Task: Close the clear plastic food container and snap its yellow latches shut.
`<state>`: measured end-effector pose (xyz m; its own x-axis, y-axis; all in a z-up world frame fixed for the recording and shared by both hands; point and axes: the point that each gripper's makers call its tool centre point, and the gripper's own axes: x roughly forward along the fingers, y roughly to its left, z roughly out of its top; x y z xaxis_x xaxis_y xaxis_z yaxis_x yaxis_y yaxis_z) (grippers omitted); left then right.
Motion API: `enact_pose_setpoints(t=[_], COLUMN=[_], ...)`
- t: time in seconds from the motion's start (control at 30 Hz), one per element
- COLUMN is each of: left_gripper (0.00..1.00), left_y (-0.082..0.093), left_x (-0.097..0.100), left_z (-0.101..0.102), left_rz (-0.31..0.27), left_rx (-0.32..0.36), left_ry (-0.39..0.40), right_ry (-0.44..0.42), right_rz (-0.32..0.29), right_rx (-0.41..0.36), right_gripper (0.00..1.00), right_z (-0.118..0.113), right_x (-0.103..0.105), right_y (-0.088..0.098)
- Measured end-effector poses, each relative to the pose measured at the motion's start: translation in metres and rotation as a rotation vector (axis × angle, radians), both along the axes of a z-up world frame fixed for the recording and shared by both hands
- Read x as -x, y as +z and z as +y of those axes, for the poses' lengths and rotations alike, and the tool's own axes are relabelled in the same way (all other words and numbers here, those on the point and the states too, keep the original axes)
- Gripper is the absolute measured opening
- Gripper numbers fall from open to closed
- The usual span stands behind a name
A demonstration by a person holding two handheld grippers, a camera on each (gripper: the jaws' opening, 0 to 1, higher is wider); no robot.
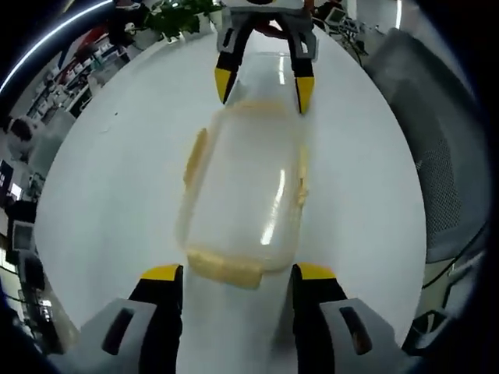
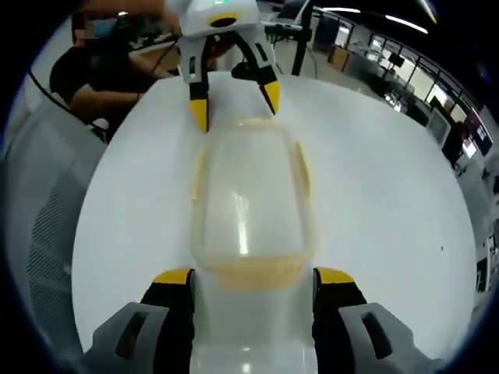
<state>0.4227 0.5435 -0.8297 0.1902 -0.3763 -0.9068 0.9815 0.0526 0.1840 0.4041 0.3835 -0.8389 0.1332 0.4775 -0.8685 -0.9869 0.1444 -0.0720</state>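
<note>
A clear plastic food container [image 1: 242, 187] [image 2: 249, 199] with its lid on lies lengthwise on a white table. Pale yellow latches run along its sides and ends; the near end latch [image 1: 226, 269] [image 2: 253, 273] sits just ahead of each view's own jaws. My left gripper [image 1: 238, 274] is open, its yellow-tipped jaws flanking the near end without touching. My right gripper [image 2: 253, 276] is open at the opposite end. Each gripper also appears at the far end in the other view: the right gripper [image 1: 263, 82] and the left gripper [image 2: 234, 101], both open.
The white table [image 1: 117, 179] [image 2: 390, 179] is round-edged. A grey mesh chair [image 1: 444, 156] [image 2: 39, 202] stands beside it. A person's arm [image 2: 101, 70] rests at the table's far side. Plants [image 1: 175, 15] and office desks lie beyond.
</note>
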Motion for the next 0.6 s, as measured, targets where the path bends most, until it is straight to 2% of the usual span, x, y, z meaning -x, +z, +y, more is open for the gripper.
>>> enact_pose_setpoints(t=[0.3,0.47,0.6], left_gripper=[0.56,0.53,0.51], left_y=[-0.0014,-0.0047,-0.0054], left_x=[-0.0074,-0.0032,-0.0013], left_z=[-0.0023,-0.0027,-0.0032], left_rz=[0.038,0.104,0.118], left_rx=[-0.003,-0.012,-0.014], left_ry=[-0.027,-0.043,-0.06], right_ry=[0.013,0.007,0.019], right_rz=[0.028,0.069,0.069], right_rx=[0.01,0.014,0.021], right_gripper=[0.6,0.57,0.57], right_z=[0.0009,0.0025,0.0036], right_x=[-0.0012,-0.0003,0.0006], right_y=[-0.0022,-0.0044,-0.0043])
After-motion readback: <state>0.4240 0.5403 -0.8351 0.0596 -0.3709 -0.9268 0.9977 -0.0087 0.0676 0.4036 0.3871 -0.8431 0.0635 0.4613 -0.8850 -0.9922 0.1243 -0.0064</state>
